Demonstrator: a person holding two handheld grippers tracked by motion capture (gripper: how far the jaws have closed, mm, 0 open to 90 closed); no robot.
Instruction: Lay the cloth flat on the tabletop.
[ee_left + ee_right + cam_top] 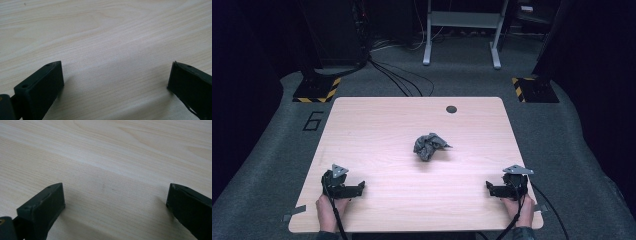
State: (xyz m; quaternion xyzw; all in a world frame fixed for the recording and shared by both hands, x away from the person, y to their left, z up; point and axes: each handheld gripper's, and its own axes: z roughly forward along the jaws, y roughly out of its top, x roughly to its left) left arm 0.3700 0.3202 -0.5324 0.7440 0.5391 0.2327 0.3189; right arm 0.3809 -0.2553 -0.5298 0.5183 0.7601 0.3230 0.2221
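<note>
Cloth: crumpled, frame centre of worktop, untouched.
Left gripper: jaws apart, empty.
Right gripper: same.
Progress: nothing begun yet.

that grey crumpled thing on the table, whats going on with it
Nothing is handling it yet. A person holds a two-jaw gripper in each hand at the near edge of the wooden table. The left gripper and the right gripper both rest low near the tabletop with jaws wide open and nothing between them. The crumpled grey cloth lies alone near the middle of the table, apart from both grippers.
</note>
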